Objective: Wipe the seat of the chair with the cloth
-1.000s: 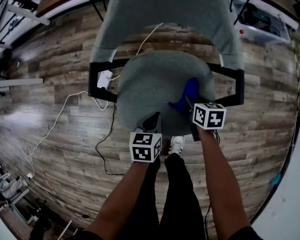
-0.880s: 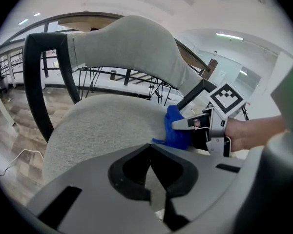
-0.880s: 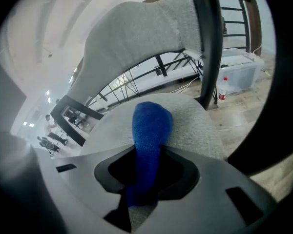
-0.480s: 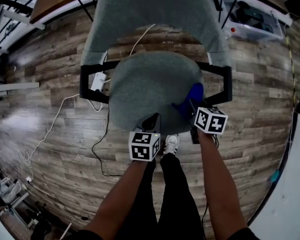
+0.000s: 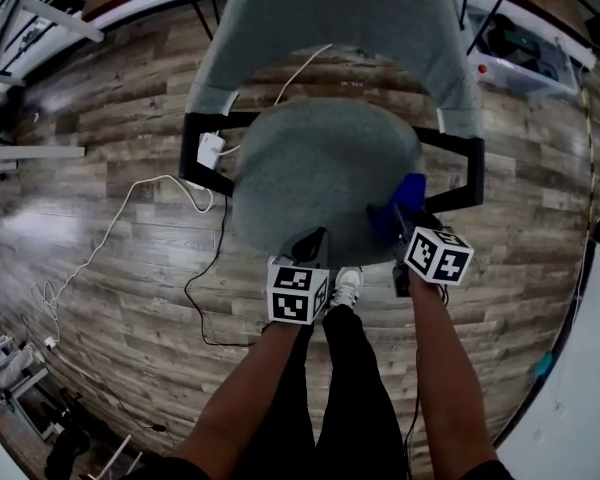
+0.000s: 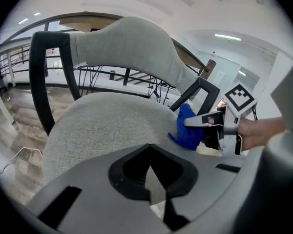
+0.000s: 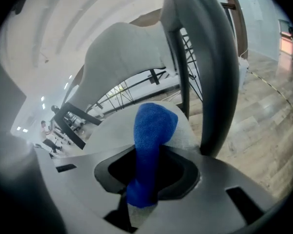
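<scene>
My left gripper (image 5: 312, 240), pressed together and empty, sits at the front of the seat (image 5: 315, 163); my right gripper (image 5: 400, 222) pinches the blue cloth (image 5: 408, 188) at the seat's right rim, seemingly touching it. I should press the cloth flat and sweep across the seat in overlapping strokes.

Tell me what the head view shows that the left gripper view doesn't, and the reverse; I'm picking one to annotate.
Only the head view shows the person's legs, a white shoe and a white power block on the floor. Only the left gripper view shows the left gripper with jaws together, nothing between them. Both show the grey seat and the blue cloth clamped in the right gripper at the seat's right edge.
</scene>
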Demonstrator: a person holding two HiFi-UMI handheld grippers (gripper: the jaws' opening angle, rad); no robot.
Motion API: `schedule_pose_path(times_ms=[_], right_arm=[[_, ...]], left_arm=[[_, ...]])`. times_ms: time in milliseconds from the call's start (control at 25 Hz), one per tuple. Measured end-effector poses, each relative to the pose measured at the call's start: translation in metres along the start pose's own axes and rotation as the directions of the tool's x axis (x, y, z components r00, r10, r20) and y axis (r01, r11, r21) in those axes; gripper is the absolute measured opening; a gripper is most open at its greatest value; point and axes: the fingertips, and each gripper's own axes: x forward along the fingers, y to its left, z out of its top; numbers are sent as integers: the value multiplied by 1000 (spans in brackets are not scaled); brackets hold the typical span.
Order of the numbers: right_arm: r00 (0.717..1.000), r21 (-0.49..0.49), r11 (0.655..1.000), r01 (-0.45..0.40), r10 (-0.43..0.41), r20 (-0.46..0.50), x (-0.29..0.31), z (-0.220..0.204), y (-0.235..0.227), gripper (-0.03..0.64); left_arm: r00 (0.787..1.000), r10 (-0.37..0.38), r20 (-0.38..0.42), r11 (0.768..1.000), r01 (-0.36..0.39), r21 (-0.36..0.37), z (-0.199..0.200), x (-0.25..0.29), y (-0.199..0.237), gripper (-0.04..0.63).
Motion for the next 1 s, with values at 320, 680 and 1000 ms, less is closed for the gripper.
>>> schedule_pose_path(times_ms=[320,680,1000], right_arm=[[987,-35,986,-161,160,-34,5,-33,93,109],[925,-94,929,-358,340,-168,51,-77,232,109],[884,-126,897,-423,378,-274,89,-118,295,109]], left_arm=[[998,62,28,996,-60,-60,-7,-32,46,6],[977,213,26,970,-208,-129,-33,-84,121,8],[954,298,30,928,-282,-246,-60,-122,178,6]])
